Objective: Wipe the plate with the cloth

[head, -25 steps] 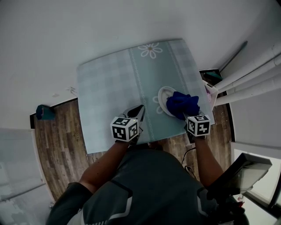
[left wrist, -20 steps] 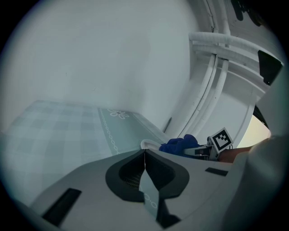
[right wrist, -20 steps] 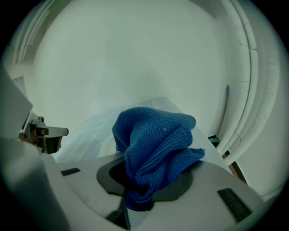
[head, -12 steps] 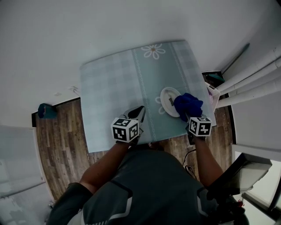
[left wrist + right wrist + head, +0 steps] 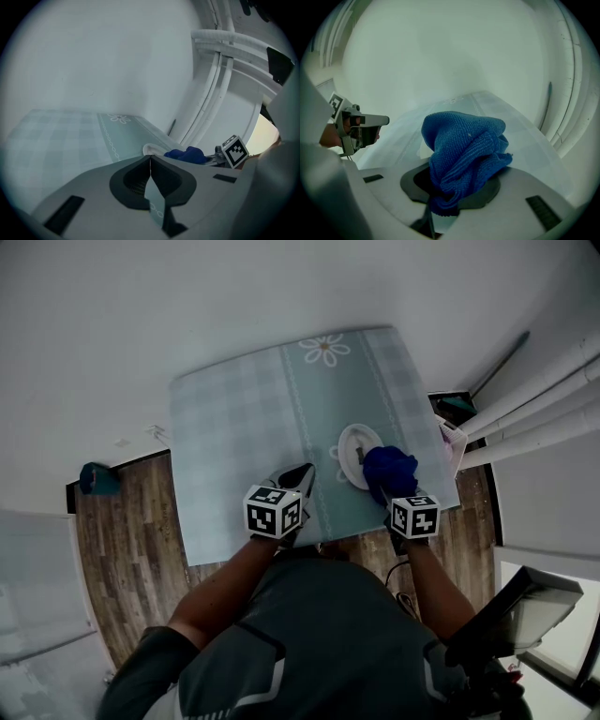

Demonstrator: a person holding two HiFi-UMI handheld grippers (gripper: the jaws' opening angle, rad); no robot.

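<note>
Plainly the right tongs [image 5: 440, 197] are clamped on the blue cloth [image 5: 464, 150], a soft, light bundle that bunches above their tips. It lies over the near right edge of the white plate [image 5: 352, 448] on the checked surface [image 5: 234, 427]. The plate looks stiff, breakable and apt to slide, so it may need steadying at its rim. The left tongs [image 5: 150, 164] are pressed together, empty, left of the plate and not touching it.

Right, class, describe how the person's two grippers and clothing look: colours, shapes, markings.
Left gripper and right gripper: pale grey bodies, pointed dark jaws, each with a white cube bearing black square markers. The person wears a dark grey short-sleeved shirt with pale stripes.
</note>
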